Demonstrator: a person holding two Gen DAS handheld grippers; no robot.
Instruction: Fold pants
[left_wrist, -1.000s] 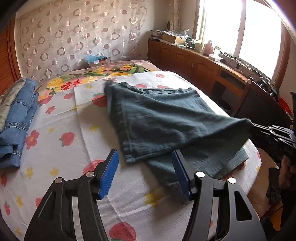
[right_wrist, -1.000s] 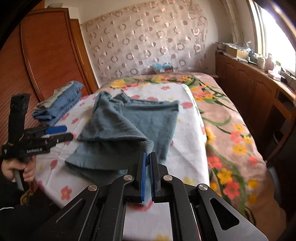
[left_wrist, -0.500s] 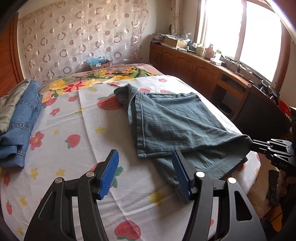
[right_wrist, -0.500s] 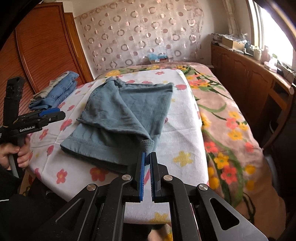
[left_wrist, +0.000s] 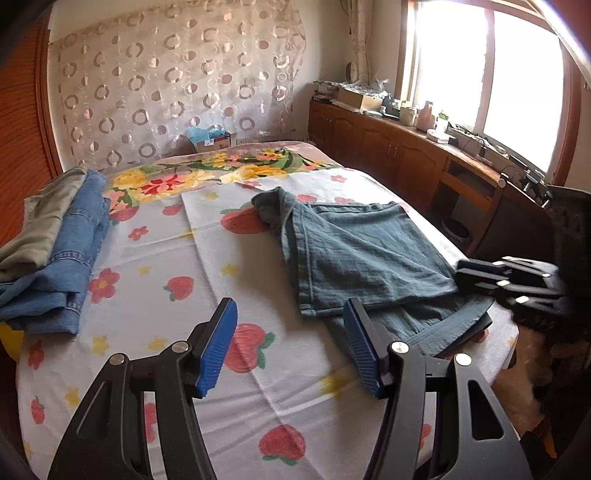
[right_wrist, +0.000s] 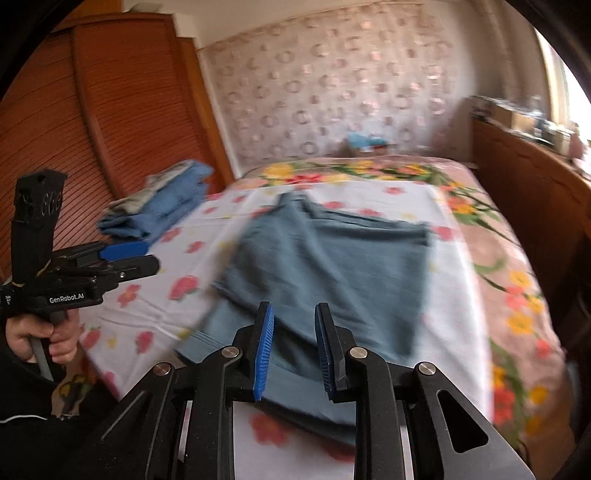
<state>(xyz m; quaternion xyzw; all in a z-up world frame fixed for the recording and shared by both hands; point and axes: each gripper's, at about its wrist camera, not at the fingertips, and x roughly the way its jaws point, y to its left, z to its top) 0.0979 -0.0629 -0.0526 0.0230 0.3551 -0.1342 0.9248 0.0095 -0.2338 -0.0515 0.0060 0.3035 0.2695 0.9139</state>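
Pants, teal-green woven cotton (left_wrist: 362, 258), folded over at centre-right of our flowered white bedsheet (left_wrist: 155, 266). Right gripper (right_wrist: 293, 350) opening, cloth released; left gripper (left_wrist: 291, 347) apart, empty. We should square the edges before folding again.

Pants (left_wrist: 362, 258): teal, folded over, lying on the bed (left_wrist: 184, 266) (strawberry-print sheet)
Left gripper (left_wrist: 290, 349): blue fingers (left_wrist: 218, 345) apart, nothing between
Right gripper (left_wrist: 480, 275): at the pants' right edge
Folded jeans (left_wrist: 74, 251): stacked far left
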